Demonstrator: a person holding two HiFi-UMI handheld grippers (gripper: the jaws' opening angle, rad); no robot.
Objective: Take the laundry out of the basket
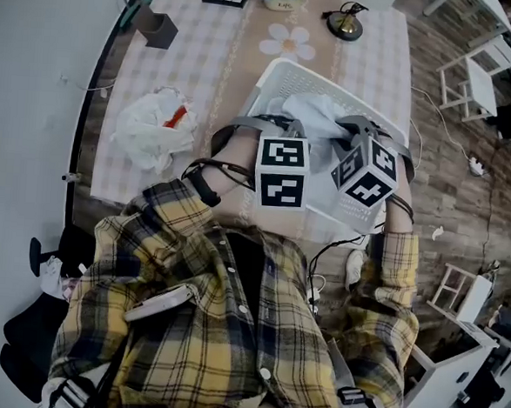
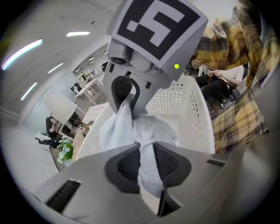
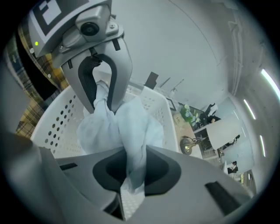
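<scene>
Left gripper (image 2: 146, 162) and right gripper (image 3: 133, 168) both clench one white cloth (image 2: 148, 131) — above one basket (image 1: 282, 72) (tabletop's (image 1: 203, 73) near edge)

The laundry (image 1: 317, 110) is a pale, thin cloth, bunched and twisted. It hangs over the basket (image 1: 280, 72), pinched at two spots by the left claw (image 2: 146, 164) and right claw (image 3: 133, 168). The basket — white perforated plastic, upright — sits at the bench's (image 1: 195, 72) near edge.

The laundry (image 1: 314, 114) is showing white, the perforated basket (image 1: 282, 73) white too; the table (image 1: 200, 60) is wearing pale pink checks (the person's shirt (image 1: 195, 325) is showing yellow-and-black plaid).
</scene>
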